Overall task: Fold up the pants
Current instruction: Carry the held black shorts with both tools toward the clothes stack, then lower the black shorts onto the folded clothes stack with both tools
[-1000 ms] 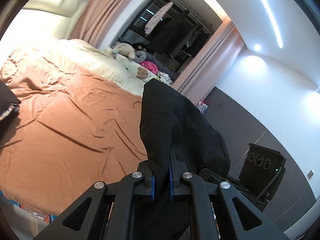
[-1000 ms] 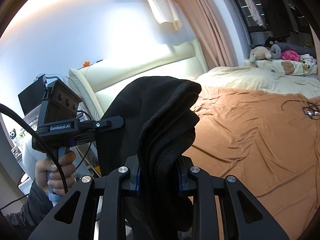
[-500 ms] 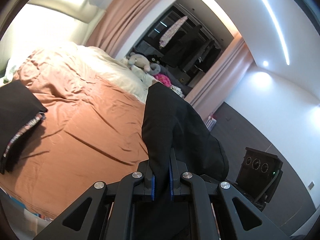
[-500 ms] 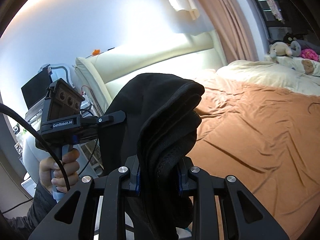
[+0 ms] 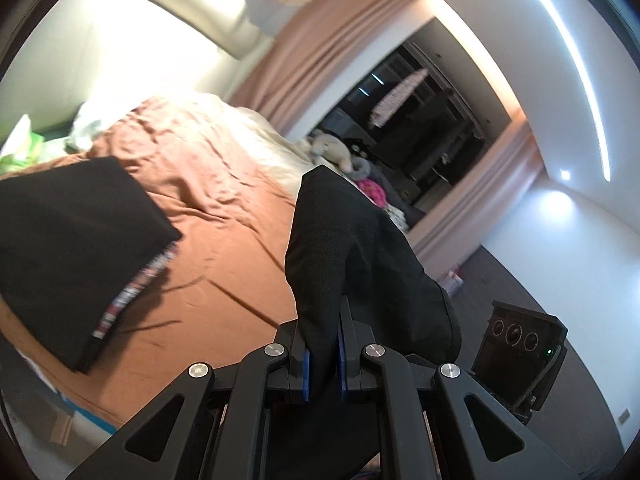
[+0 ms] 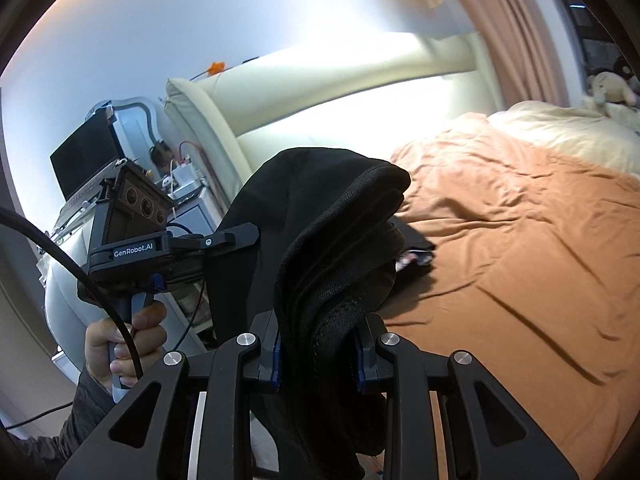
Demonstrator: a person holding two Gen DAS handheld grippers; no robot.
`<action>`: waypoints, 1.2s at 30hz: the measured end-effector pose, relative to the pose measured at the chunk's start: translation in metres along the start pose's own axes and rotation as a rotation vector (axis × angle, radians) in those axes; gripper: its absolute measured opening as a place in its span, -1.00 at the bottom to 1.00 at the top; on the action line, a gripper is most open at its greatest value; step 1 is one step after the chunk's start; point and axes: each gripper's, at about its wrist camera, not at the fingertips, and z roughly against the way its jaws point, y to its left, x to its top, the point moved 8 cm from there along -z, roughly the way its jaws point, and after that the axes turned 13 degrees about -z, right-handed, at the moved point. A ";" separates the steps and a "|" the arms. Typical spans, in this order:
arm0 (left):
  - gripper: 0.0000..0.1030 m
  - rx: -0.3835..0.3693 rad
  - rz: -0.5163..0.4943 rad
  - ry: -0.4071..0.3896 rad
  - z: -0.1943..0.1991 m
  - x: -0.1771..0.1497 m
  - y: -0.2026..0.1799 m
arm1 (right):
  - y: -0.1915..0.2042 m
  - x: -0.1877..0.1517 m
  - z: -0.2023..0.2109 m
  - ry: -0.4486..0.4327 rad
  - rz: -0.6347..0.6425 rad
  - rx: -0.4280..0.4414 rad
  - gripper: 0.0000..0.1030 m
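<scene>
Bed (image 5: 224,216) under a rust-orange sheet (image 6: 520,264), with a cream duvet (image 6: 560,128) at its far side and a cream padded headboard (image 6: 320,96) at 12 o'clock in the right wrist view. Pink curtains (image 5: 332,52) frame a dark window (image 5: 432,120) at 1 o'clock in the left wrist view; plush toys (image 5: 332,150) lie below it. White walls, an LED ceiling strip (image 5: 576,60), dark grey floor (image 5: 532,292), and a bedside stand with a laptop (image 6: 86,160).

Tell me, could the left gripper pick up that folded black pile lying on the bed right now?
Probably not yet. The left gripper is shut on the black pants, so its jaws are full. The folded pile lies uncovered on the orange bedspread, with nothing between them, so it seems reachable once the pants are released.
</scene>
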 end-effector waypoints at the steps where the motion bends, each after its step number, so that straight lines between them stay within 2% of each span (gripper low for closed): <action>1: -0.82 0.018 0.007 -0.007 0.006 0.002 0.011 | 0.002 0.003 -0.008 0.006 0.004 0.004 -0.56; 11: -0.83 0.148 0.041 -0.051 0.052 0.025 0.074 | 0.028 0.019 -0.083 0.067 0.024 0.074 -0.56; 18: -0.84 0.256 0.029 -0.060 0.073 0.054 0.110 | 0.035 0.035 -0.129 0.109 -0.021 0.137 -0.56; 20: -0.84 0.296 0.021 -0.050 0.073 0.063 0.123 | 0.035 0.044 -0.144 0.114 -0.036 0.150 -0.56; 27: -0.84 0.349 0.011 -0.027 0.064 0.088 0.161 | 0.020 0.061 -0.183 0.127 -0.099 0.172 -0.56; 36: -0.84 0.391 0.003 0.064 0.013 0.108 0.210 | -0.006 0.076 -0.237 0.137 -0.163 0.154 -0.56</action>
